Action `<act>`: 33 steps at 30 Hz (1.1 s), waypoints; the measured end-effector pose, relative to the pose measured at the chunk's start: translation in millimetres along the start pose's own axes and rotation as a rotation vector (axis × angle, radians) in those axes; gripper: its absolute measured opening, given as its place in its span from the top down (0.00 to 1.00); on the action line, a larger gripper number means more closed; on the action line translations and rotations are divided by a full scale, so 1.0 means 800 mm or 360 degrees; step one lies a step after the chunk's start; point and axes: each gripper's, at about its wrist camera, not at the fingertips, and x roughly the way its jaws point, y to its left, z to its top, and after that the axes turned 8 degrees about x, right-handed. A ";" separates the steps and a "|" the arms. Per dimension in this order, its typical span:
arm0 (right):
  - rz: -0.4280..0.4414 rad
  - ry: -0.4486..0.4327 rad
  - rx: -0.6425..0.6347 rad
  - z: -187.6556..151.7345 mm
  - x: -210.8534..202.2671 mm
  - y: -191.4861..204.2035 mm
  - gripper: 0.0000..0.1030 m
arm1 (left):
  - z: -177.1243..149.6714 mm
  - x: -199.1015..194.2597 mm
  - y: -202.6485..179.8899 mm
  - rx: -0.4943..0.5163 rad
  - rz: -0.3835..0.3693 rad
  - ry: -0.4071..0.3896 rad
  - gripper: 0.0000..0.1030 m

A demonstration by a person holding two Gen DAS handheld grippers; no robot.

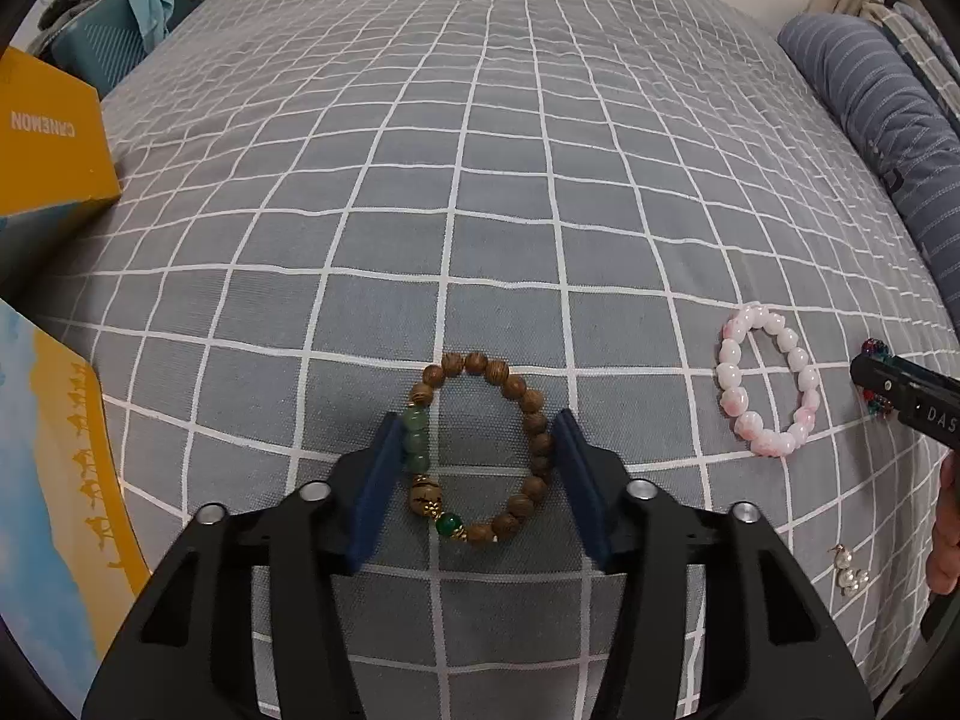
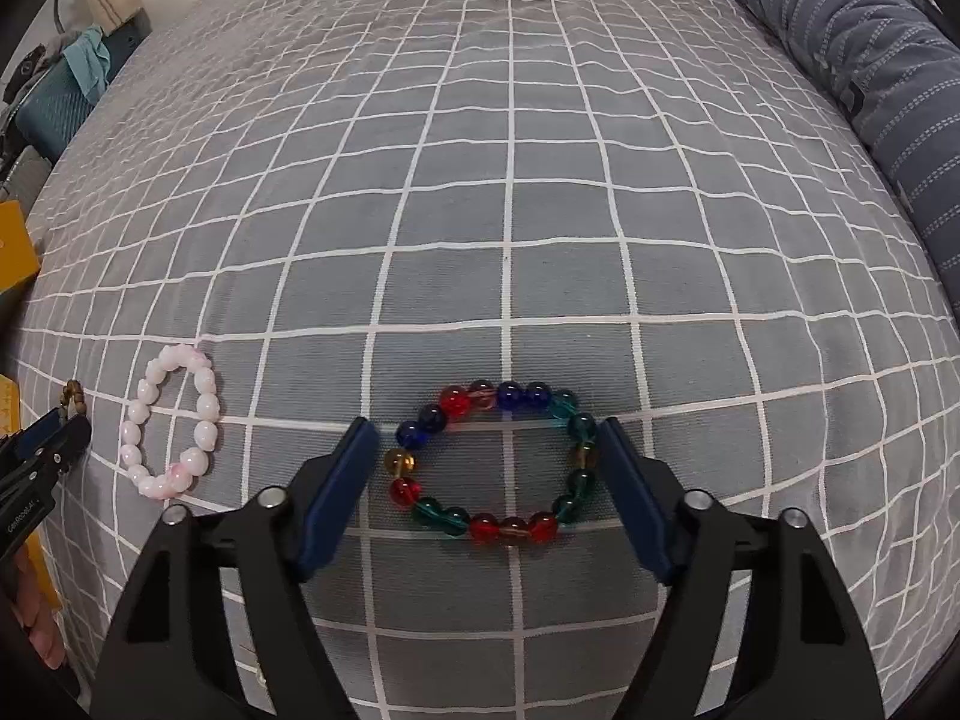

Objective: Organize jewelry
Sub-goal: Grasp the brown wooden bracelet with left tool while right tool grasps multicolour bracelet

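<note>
A brown wooden-bead bracelet with green beads (image 1: pixel 480 450) lies flat on the grey checked bedspread (image 1: pixel 480 180). My left gripper (image 1: pixel 477 438) is open, its blue fingers either side of the bracelet, close to its beads. A multicoloured glass-bead bracelet (image 2: pixel 498 462) lies flat between the open fingers of my right gripper (image 2: pixel 489 438), with small gaps on both sides. A pink-white bead bracelet (image 1: pixel 768 384) lies between the two bracelets; it also shows in the right wrist view (image 2: pixel 171 426). Small pearl earrings (image 1: pixel 849 570) lie at the near right.
A yellow box (image 1: pixel 48 144) and a blue-and-yellow printed box (image 1: pixel 54 468) stand at the left edge of the bed. A rolled blue striped quilt (image 2: pixel 870 72) lies along the right side. A teal case (image 1: pixel 102 48) with cloth sits beyond the far left corner.
</note>
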 end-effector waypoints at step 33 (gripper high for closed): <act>-0.0021 0.0002 0.0075 -0.001 -0.021 -0.004 0.93 | -0.002 -0.022 0.003 -0.0015 0.0009 0.0003 0.85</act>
